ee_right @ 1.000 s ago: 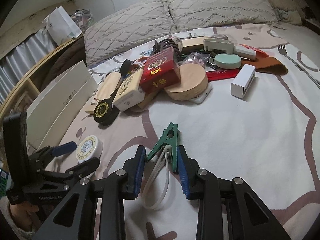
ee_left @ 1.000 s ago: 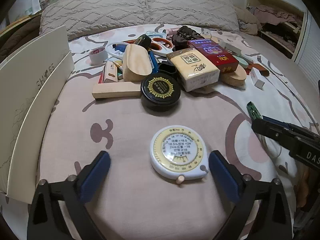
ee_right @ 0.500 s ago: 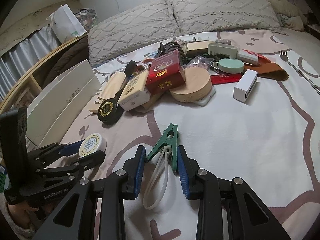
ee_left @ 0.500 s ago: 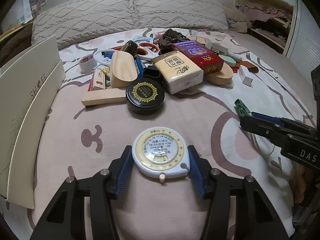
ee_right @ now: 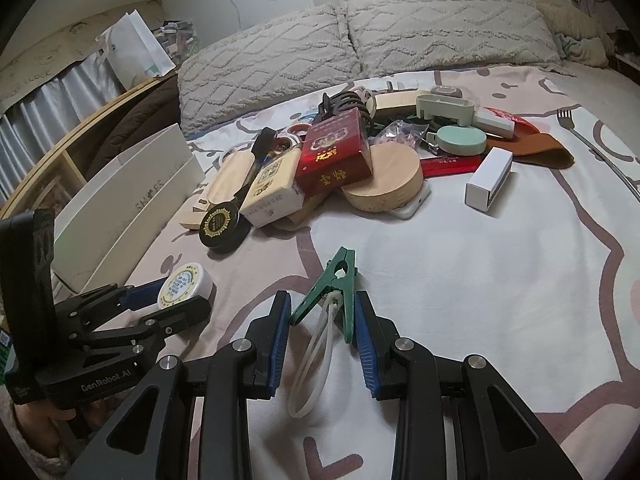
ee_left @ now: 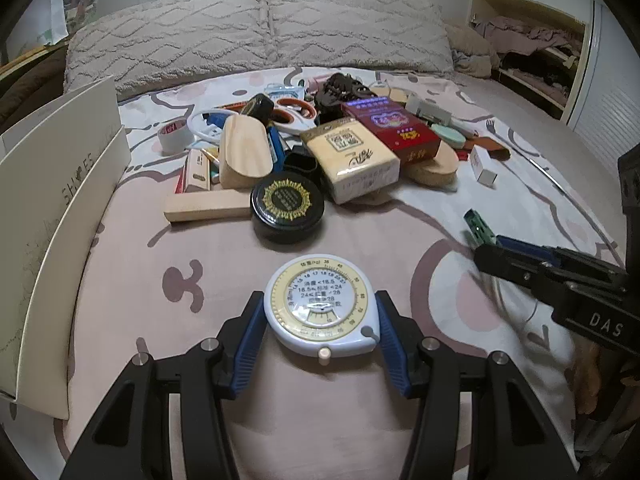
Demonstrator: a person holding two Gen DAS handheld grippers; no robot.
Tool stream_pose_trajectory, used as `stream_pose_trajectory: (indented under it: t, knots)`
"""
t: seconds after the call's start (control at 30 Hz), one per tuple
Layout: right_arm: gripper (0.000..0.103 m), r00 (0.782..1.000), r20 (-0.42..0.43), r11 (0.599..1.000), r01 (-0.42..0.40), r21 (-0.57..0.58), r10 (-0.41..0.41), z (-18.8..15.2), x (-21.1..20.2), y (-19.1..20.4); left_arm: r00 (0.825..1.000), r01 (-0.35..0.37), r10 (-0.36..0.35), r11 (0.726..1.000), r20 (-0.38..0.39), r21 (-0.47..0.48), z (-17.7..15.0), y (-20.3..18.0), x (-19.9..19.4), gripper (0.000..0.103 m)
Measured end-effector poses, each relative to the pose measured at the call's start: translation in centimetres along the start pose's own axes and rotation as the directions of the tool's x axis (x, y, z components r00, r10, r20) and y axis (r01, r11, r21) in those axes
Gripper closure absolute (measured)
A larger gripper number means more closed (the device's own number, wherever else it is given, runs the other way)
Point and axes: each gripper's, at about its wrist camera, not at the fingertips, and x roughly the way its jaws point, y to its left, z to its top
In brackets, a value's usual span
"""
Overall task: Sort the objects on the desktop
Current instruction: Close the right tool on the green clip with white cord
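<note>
My left gripper (ee_left: 320, 334) is shut on a round white and yellow tape measure (ee_left: 320, 310), its blue pads against both sides; the pair also shows in the right wrist view (ee_right: 185, 286). My right gripper (ee_right: 322, 322) is shut on a green clothes peg (ee_right: 334, 286) with a white loop hanging from it, held low over the bed sheet. The peg's tip shows in the left wrist view (ee_left: 478, 226). A pile of desktop objects lies behind: a black round tin (ee_left: 286, 206), a beige packet (ee_left: 352, 158), a red box (ee_left: 390, 130), wooden blocks (ee_left: 242, 152).
A white shoe box (ee_left: 56, 208) stands open at the left edge of the bed. A small white box (ee_right: 488, 180), a brown strap and a fork (ee_right: 568, 118) lie right of the pile. Two grey pillows (ee_left: 256, 32) are at the back.
My left gripper has moved forward and closed on the tape measure, then lifted it slightly. The right gripper has stayed shut on the green peg, nearly still.
</note>
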Motion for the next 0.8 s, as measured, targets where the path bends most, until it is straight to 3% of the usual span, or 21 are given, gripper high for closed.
stream_pose_trajectory:
  t: [0.8]
  knots:
    - [0.071, 0.997, 0.071, 0.998, -0.016, -0.062, 0.020, 1.7, -2.9, 2.9, 0.992, -0.008, 0.009, 1.000, 0.124, -0.009, 1.7, 0.4, -3.4, 0.050]
